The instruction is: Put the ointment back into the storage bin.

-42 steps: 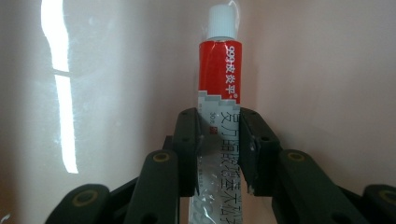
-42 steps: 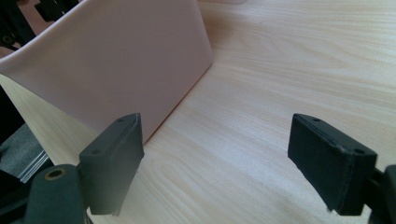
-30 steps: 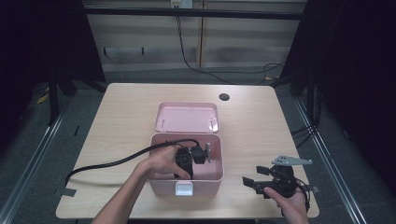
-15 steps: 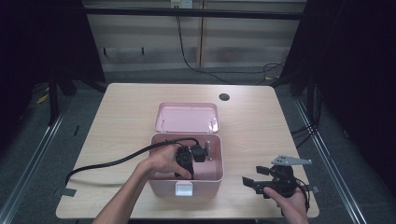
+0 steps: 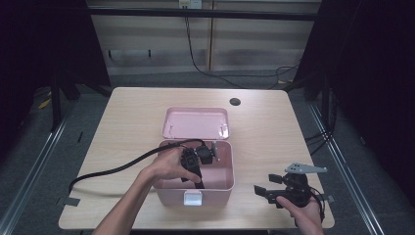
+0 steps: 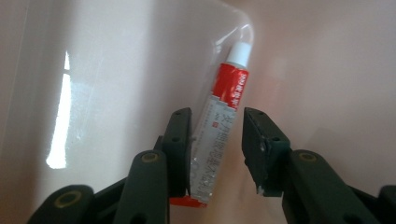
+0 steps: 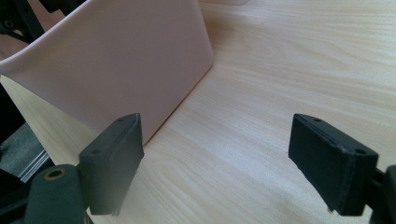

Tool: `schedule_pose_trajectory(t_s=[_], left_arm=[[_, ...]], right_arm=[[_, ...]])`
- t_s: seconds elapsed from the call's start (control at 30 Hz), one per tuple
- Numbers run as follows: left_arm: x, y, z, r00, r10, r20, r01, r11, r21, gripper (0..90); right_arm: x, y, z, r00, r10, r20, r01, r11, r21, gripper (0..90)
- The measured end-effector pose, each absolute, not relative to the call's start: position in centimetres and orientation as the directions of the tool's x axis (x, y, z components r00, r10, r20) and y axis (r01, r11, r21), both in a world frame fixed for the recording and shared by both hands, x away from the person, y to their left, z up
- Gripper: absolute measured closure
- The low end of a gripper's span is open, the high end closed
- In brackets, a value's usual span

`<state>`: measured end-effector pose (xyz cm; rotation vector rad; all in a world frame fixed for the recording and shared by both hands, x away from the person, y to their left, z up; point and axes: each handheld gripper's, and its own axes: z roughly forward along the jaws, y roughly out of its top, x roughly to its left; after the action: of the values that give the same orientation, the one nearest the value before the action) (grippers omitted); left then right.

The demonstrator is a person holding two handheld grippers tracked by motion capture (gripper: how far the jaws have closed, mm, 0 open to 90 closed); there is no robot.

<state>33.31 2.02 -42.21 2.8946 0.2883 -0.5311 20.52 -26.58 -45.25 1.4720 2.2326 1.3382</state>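
**Left gripper poised around a tube inside the pink box**

Down inside the open pink plastic box, whose hinged lid lies folded back flat on the pale wooden table, the left gripper has its two black jaws set one on either side of a small red-and-white tube with a white cap. The tube lies against the box's smooth pink inner surface, near a rounded corner. Its long axis runs nearly along the line of the jaws, tilted a little, with the white cap pointing away from the gripper and the crimped red tail nearest it. The jaws are parted: the left-hand one in the left gripper view looks to be touching or almost touching the tube's side, while a clear gap shows between the tube and the other jaw, so nothing is pinched yet.

Since the tube sits between the jaws and lengthwise to them, a simple closing should catch it across its narrow body; the slight tilt means it may swivel as the pads meet it.

From the high view the left hand reaches into the box from the near left, its black cable trailing across the table. The right gripper rests low on the table just beside the box's outer right wall, jaws spread wide and empty, pointed toward it, well away from the tube.
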Motion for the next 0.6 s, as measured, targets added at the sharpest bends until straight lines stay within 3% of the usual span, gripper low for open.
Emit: schedule_pose_trajectory(t_s=[0.1,0.6], left_arm=[[33.2,2.3,-41.4,0.915,0.177,-0.361,0.253,-0.951,0.175,63.2],[32.2,4.0,-38.5,0.941,0.153,-0.303,0.226,-0.948,0.225,60.0]], right_arm=[[20.5,-26.6,-45.2,-0.507,0.798,0.325,0.663,0.12,0.739,17.8],[20.5,-26.6,-45.2,-0.509,0.799,0.32,0.662,0.126,0.739,17.8]])
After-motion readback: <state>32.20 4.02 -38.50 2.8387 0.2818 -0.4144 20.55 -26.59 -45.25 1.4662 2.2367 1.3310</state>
